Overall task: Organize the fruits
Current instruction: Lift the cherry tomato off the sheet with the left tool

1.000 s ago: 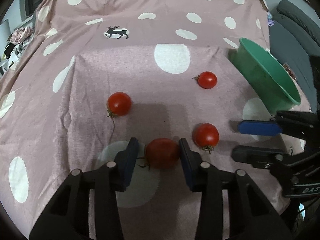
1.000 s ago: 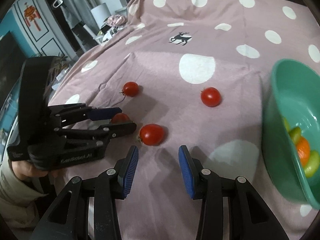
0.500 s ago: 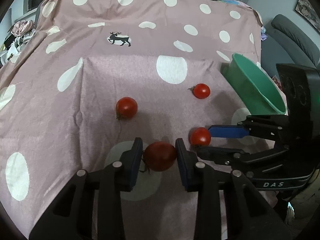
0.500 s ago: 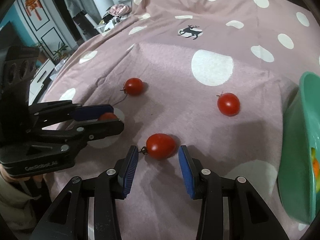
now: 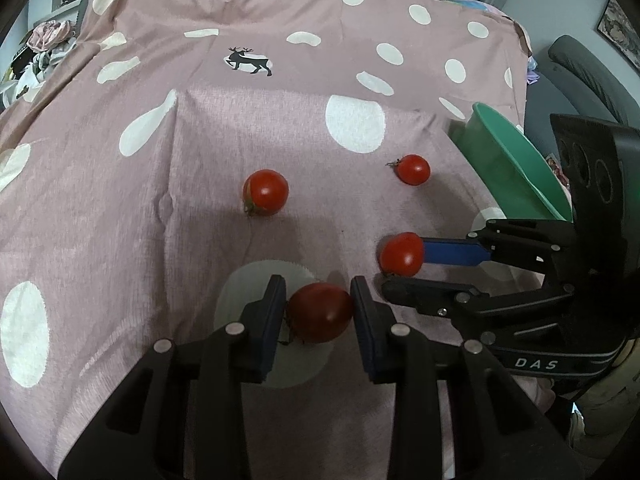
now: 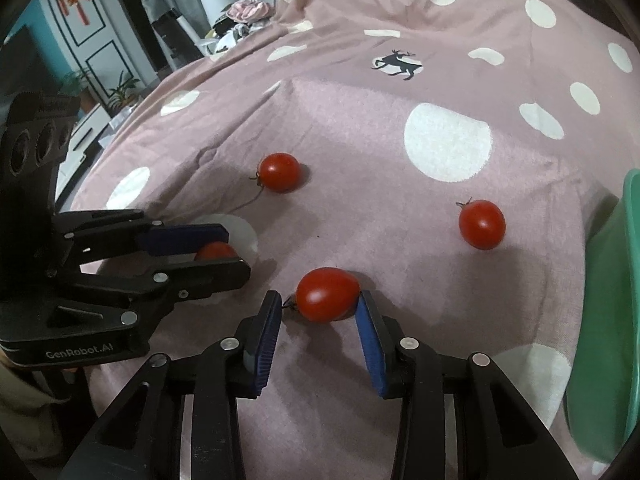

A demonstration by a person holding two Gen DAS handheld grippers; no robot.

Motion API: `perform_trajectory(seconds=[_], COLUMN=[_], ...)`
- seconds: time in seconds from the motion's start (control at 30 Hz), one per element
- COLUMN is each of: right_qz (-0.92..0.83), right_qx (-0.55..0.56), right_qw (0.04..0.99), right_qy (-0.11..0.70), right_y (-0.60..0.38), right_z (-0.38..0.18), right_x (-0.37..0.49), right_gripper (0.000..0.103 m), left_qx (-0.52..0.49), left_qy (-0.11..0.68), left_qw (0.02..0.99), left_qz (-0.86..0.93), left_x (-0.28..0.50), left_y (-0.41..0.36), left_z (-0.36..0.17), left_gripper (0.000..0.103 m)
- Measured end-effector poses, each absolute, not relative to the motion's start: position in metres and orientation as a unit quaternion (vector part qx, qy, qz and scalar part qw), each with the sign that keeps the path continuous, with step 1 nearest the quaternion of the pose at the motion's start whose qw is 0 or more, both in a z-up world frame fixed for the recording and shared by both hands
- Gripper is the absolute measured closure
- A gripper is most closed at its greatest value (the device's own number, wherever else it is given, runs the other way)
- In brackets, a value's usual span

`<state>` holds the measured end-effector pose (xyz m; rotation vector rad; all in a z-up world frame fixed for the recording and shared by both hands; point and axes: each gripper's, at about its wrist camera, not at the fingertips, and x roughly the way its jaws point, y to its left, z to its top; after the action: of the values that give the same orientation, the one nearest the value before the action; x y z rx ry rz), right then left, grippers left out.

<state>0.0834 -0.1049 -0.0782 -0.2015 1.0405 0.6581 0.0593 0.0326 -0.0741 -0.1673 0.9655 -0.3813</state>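
Several red tomatoes lie on a pink dotted cloth. My left gripper (image 5: 319, 300) is shut on a dark red tomato (image 5: 320, 312), which rests low over a white dot. My right gripper (image 6: 319, 312) is open, its pads on either side of a second tomato (image 6: 327, 294); this tomato also shows in the left wrist view (image 5: 401, 254). Two more tomatoes lie free: one at the left (image 5: 265, 192) (image 6: 279, 172) and one near the bowl (image 5: 414, 169) (image 6: 481, 224). A green bowl (image 5: 516, 168) (image 6: 604, 320) stands at the right.
The cloth drapes over the table's edges. A grey chair (image 5: 592, 76) stands behind the bowl. Furniture and clothes (image 6: 244, 12) lie beyond the far left edge. The left gripper's body (image 6: 80, 276) sits close to the left of my right gripper.
My left gripper closed on the dark tomato. My right gripper moved forward until its open pads flank the second tomato.
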Motion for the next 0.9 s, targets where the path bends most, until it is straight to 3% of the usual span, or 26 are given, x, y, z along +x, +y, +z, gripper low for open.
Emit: perform_trajectory(seconds=[0.07,0.1,0.33,0.47,0.53,0.57,0.9], right_qz=[0.311,0.314,0.306,0.305,0.301,0.299,0.281], right_qx=[-0.091,-0.088,-0.073,-0.08,-0.09,-0.092,-0.105], right_qw=[0.811,0.811,0.805,0.81,0.814,0.817,0.832], right_qy=[0.486,0.486,0.503,0.495,0.489,0.485,0.466], right_y=[-0.106,-0.106,-0.112,-0.109,-0.106,-0.105,-0.098], right_z=[-0.078,-0.078,-0.079,-0.072,-0.068,-0.065,-0.05], right_x=[0.083,0.082,0.084,0.085,0.088,0.091,0.145], right_gripper=[0.074,0.086,0.086,0.077,0.061,0.059,0.059], left_qx=[-0.083,-0.083,-0.082,-0.082,-0.082,-0.082,-0.083], left_qy=[0.461,0.461,0.461,0.462,0.461,0.461,0.461], left_qw=[0.865,0.865,0.864,0.863,0.864,0.864,0.862], left_qz=[-0.183,-0.182,-0.183,-0.185,-0.186,-0.187,-0.192], left_x=[0.058,0.058,0.056,0.054,0.053,0.053,0.051], left_y=[0.033,0.033,0.033,0.034,0.035,0.035,0.033], left_z=[-0.074,-0.074,-0.075,-0.075,-0.074,-0.074,-0.075], left_gripper=[0.07,0.07,0.07,0.07,0.07,0.07,0.07])
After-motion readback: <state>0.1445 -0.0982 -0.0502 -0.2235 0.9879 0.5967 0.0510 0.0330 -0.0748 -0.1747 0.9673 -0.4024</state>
